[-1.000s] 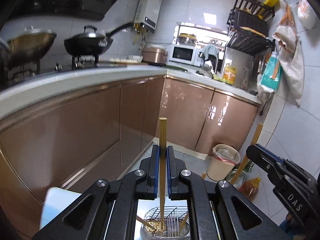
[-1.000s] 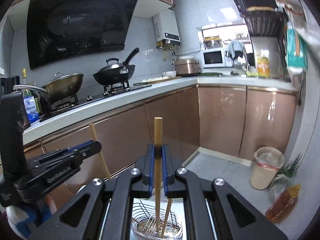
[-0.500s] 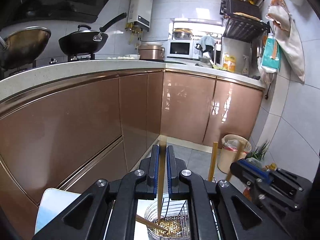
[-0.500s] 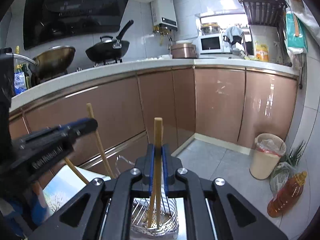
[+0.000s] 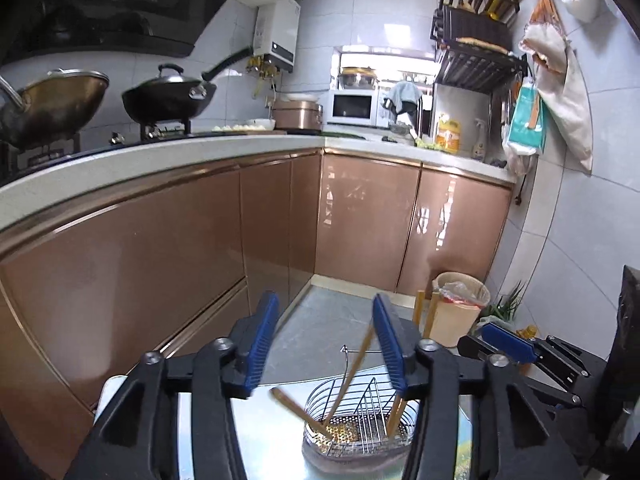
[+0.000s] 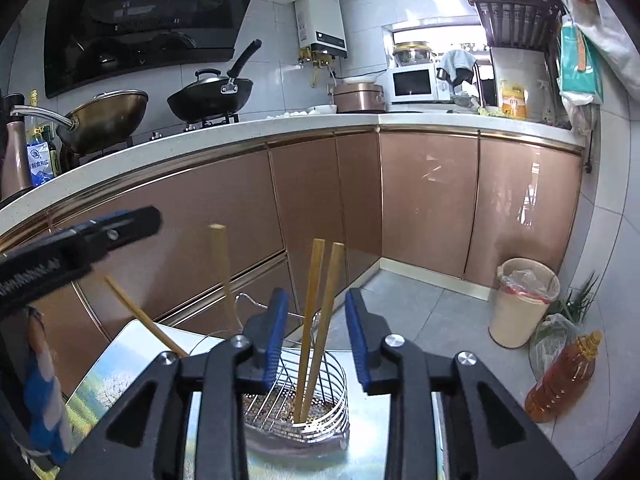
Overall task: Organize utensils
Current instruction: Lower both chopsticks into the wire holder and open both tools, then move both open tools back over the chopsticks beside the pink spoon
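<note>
Copper-brown glossy cabinet fronts (image 6: pixel 424 200) fill the middle of both views, running under a pale countertop (image 5: pixel 168 156) that turns a corner near frame centre. Grey floor tile (image 6: pixel 424 320) opens to the lower right of the right wrist view, bounded by the cabinet kickboard; a cream waste bin (image 6: pixel 524 300) and an amber oil bottle (image 6: pixel 560 376) stand at its right side near the wall.

At the bottom centre of each view a wire utensil basket (image 6: pixel 332 380) sits on a shiny metal surface (image 5: pixel 260 432). Its rim lies below and between the finger pads of both tools. Two chopsticks (image 6: pixel 320 320) stand nearly upright in it, side by side, in the gap of the right gripper (image 6: pixel 316 336), whose jaws are parted wide and touch neither stick. Two further sticks show at the left of that view, one upright, one slanting out over the basket edge.

The left gripper (image 5: pixel 324 344) has its jaws spread wider still, gripping nothing; in its view one chopstick (image 5: pixel 356 364) leans just inside the right pad, and whether they touch I cannot tell. Another stick lies low across the basket's left rim. Open air separates both tools from the cabinets ahead.
</note>
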